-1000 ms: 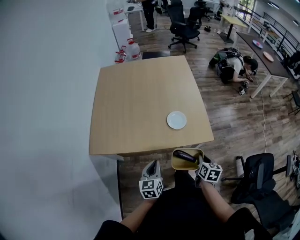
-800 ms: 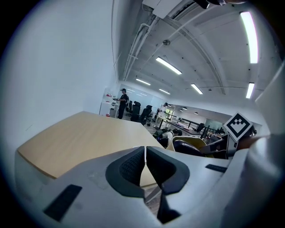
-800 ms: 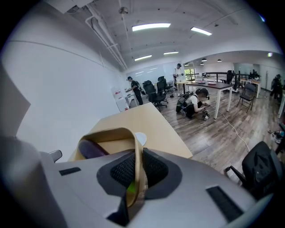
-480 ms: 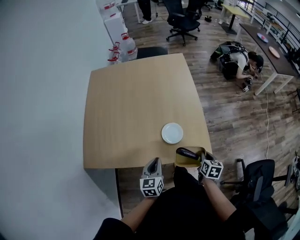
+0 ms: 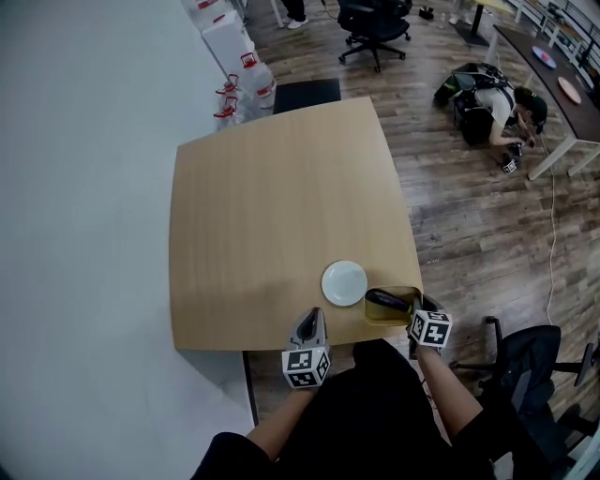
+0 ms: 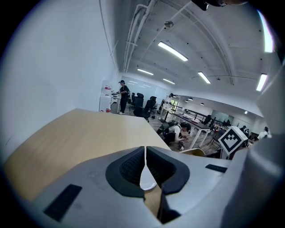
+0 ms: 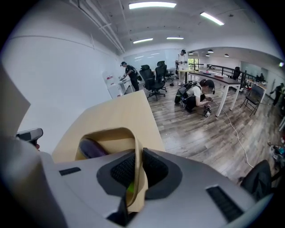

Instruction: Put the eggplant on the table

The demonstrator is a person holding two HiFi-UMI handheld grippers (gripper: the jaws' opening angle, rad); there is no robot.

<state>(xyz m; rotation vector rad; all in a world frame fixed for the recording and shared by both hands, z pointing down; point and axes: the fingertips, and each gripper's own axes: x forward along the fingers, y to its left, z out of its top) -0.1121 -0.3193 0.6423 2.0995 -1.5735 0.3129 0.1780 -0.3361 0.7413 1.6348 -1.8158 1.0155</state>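
Note:
A dark purple eggplant [image 5: 385, 300] lies in a tan bowl [image 5: 391, 315] at the near right corner of the wooden table [image 5: 262, 206]. My right gripper [image 5: 411, 316] is shut on the bowl's near rim. In the right gripper view the rim [image 7: 136, 160] is pinched between the pads of that gripper [image 7: 136, 173], and the eggplant [image 7: 91, 148] shows inside the bowl. My left gripper [image 5: 309, 324] is shut and holds nothing, just over the table's near edge, left of a white plate [image 5: 344, 282]. In the left gripper view its jaws [image 6: 145, 165] touch.
A white wall [image 5: 84, 187] runs along the table's left side. Water jugs [image 5: 246, 80] and an office chair [image 5: 375, 23] stand beyond the far edge. A person [image 5: 502, 103] crouches on the wood floor at the right. A black chair [image 5: 530, 370] stands near my right side.
Both grippers have moved forward to the table's near edge. The bowl with the eggplant has gone from in front of the table to its corner, beside the white plate.

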